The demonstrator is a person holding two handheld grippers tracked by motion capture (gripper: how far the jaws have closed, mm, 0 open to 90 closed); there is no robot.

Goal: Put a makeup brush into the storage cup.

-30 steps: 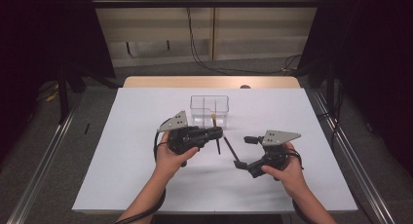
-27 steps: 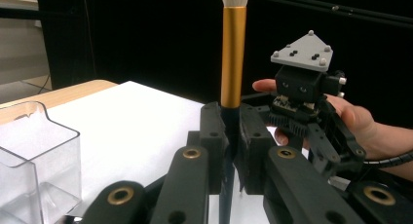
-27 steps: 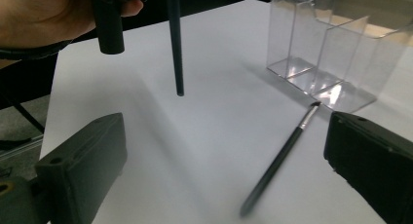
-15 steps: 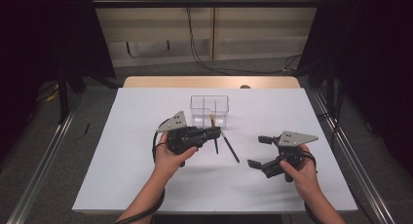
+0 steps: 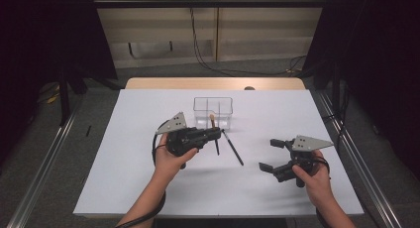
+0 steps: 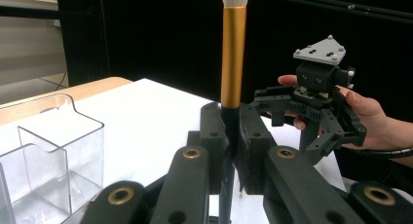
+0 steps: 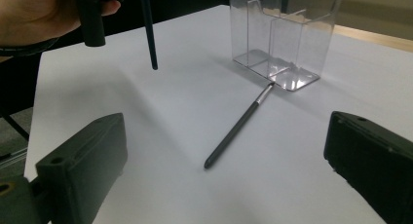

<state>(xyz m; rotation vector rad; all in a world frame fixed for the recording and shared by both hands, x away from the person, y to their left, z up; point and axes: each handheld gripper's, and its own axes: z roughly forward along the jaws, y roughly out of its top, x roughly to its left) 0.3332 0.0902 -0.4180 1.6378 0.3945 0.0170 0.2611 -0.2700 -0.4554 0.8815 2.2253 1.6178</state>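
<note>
My left gripper (image 5: pixel 214 135) is shut on a makeup brush (image 6: pixel 233 63) with a gold ferrule and pale bristles. It holds the brush upright by the black handle just below the ferrule, and the handle's end (image 7: pixel 148 29) hangs a little above the table. A thin dark brush (image 5: pixel 233 147) lies loose on the white table, its tip next to the clear divided box (image 5: pixel 213 111). My right gripper (image 5: pixel 267 153) hovers to the right of that thin brush (image 7: pixel 238 124), jaws wide open with nothing between them. The right gripper (image 6: pixel 311 112) also faces the left one across the table.
The clear box (image 7: pixel 285 34) stands behind the left gripper near the table's middle back. The white table sheet (image 5: pixel 124 178) reaches a wooden strip (image 5: pixel 163 83) at the far edge. Dark curtains and metal rails flank both sides.
My right gripper has drawn back to the right, away from the near end of the thin brush, which stays lying where it was. The left gripper and its brush have kept still.
</note>
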